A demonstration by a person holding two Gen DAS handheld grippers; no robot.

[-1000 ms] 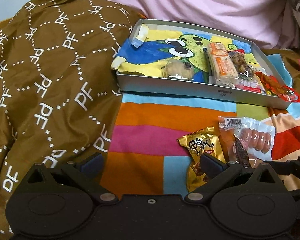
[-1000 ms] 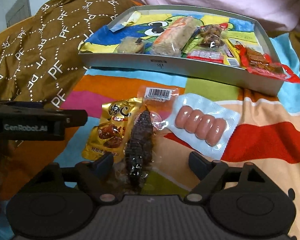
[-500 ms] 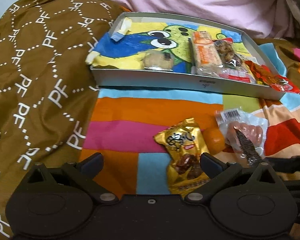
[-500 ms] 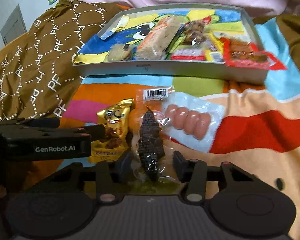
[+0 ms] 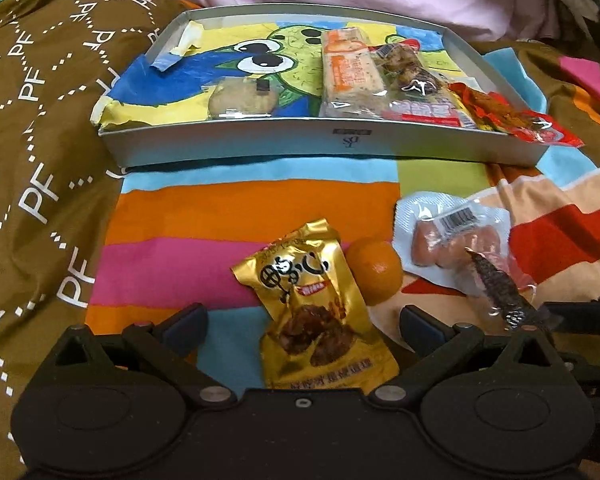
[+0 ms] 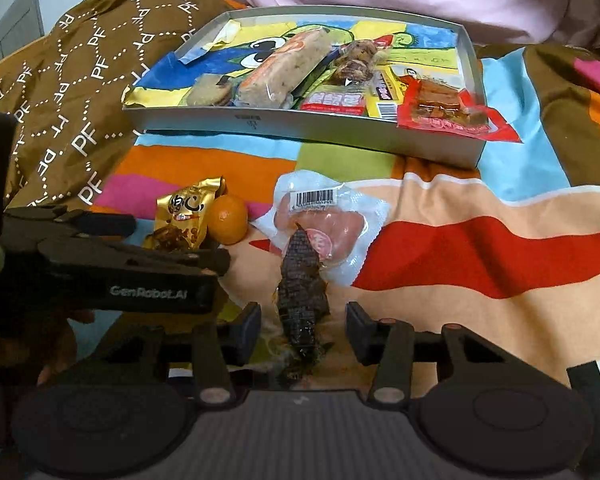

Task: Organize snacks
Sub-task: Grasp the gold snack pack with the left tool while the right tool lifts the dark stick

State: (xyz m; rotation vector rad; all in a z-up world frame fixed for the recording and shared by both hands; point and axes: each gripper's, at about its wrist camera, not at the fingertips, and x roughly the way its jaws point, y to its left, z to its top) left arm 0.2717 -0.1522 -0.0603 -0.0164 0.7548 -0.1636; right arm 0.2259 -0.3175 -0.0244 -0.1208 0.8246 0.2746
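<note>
Two grippers work over the striped blanket point(image 5: 228, 208): the right gripper point(image 6: 303, 326), jaws just narrowed, clasps a clear-wrapped dark dried snack point(image 6: 302, 292) raised above the sausage pack point(image 6: 340, 224), while the left gripper point(image 5: 302, 322) stands spread around the gold packet point(image 5: 312, 312) beside an orange point(image 5: 374, 272), near the tray point(image 5: 340, 142)

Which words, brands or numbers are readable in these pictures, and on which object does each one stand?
"PF", repeated: brown cloth.
"GenRobot.AI": side of the left gripper.
Large characters on the gold snack packet: too blurred to read.
Barcode label on the sausage pack: digits too small.
Mark on the tray wall: unreadable.
</note>
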